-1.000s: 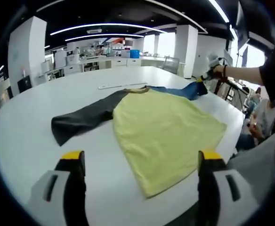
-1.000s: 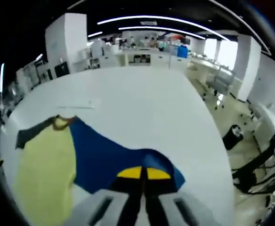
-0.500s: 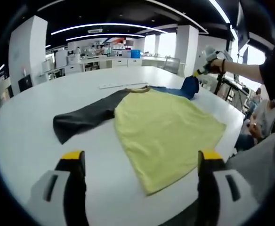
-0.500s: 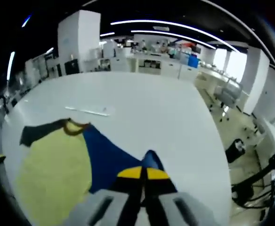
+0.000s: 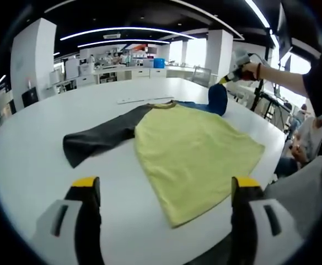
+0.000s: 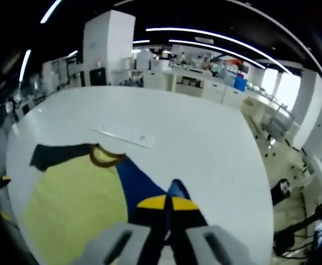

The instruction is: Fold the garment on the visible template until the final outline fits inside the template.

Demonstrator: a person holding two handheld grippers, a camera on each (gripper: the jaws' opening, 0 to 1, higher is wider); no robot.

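Observation:
A long-sleeved shirt lies spread on the white table. Its body is yellow, with one dark grey sleeve stretched out to the left. The blue sleeve is raised off the table at the far side, and my right gripper, held by a hand, is shut on its cuff. In the right gripper view the right gripper pinches the blue sleeve, with the yellow body, brown collar and dark sleeve beyond. My left gripper hovers open near the shirt's hem.
A thin white strip lies on the table past the collar. The table edge runs close on the right, where a person's arm reaches in. Office desks, pillars and chairs stand beyond.
My right gripper has lifted the blue sleeve's cuff off the table and carried it inward toward the shirt's body. The left gripper has stayed put.

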